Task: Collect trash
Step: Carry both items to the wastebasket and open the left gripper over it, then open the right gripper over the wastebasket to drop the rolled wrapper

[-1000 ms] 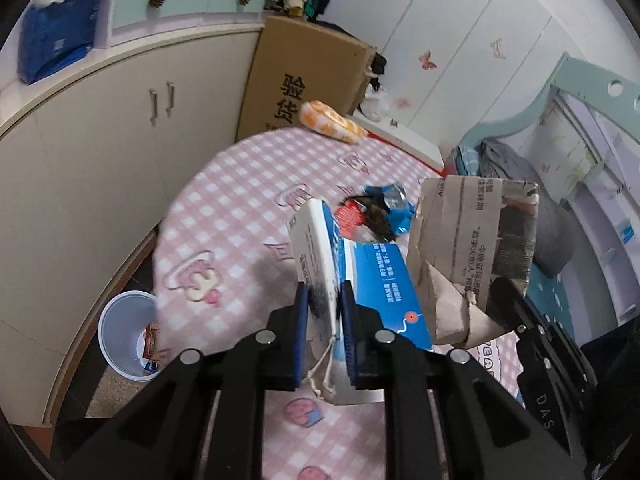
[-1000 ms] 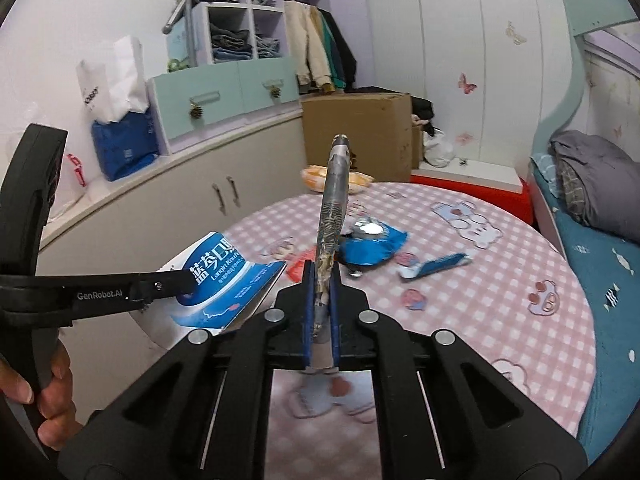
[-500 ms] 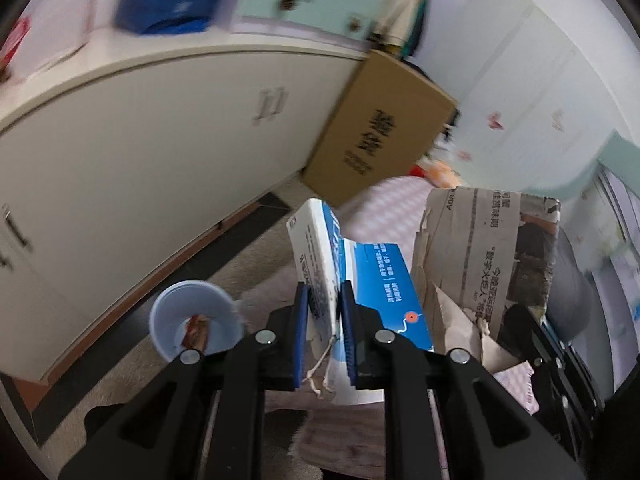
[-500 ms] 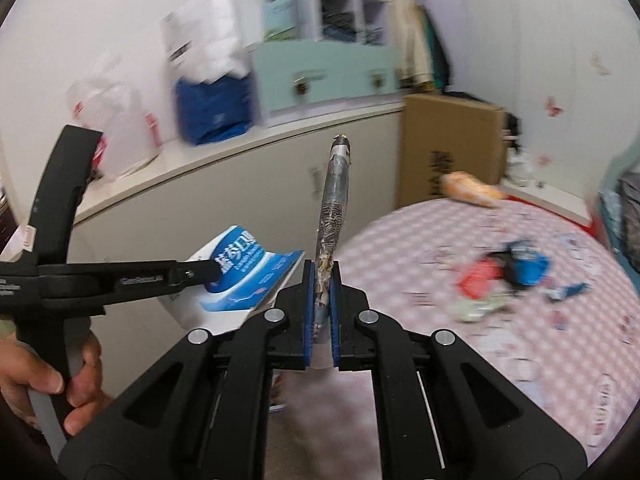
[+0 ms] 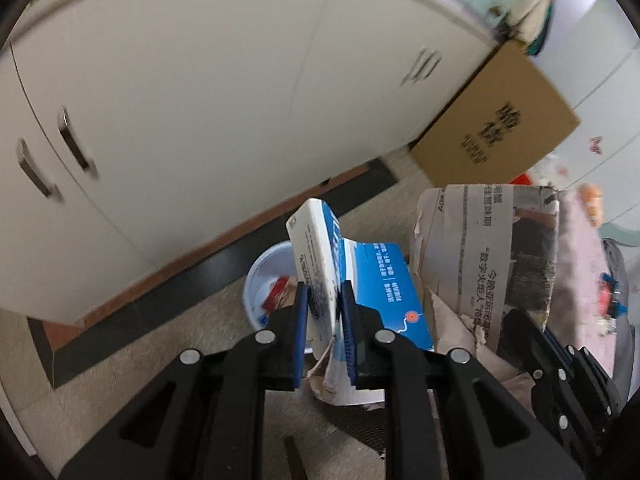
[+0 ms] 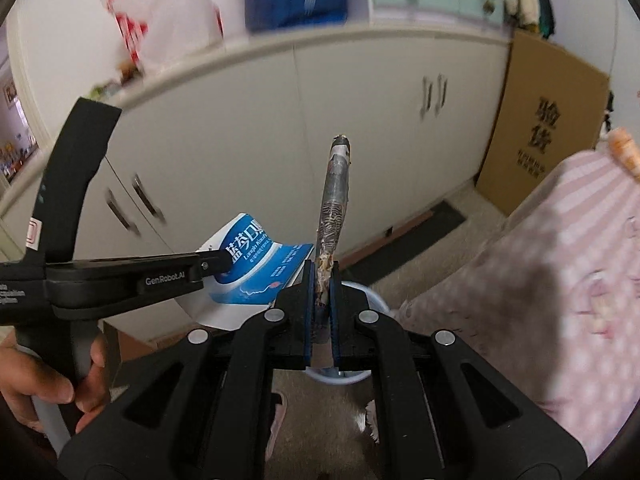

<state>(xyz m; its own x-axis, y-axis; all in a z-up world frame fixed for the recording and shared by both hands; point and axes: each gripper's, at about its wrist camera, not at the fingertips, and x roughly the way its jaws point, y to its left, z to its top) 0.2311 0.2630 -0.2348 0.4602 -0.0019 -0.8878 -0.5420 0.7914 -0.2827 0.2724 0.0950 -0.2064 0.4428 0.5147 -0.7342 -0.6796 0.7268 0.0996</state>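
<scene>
Here the left gripper (image 5: 324, 312) has its jaws clamped on a flattened blue-and-white cardboard box (image 5: 320, 264), and the right gripper (image 6: 320, 300) has its jaws pinched nearly closed on a torn sheet of newspaper (image 6: 334, 200), both held above the small pale wastebasket (image 5: 264, 280) on the floor beside the cabinets (image 5: 200, 100). Both pieces look light. The box seems stiff enough to hold by one edge, while the limp, tearing newspaper probably needs a pinch well inside its edge.

Beige floor (image 5: 168, 344) with a white bin (image 5: 264, 280) and a brown box (image 5: 496, 120) standing on it.
</scene>
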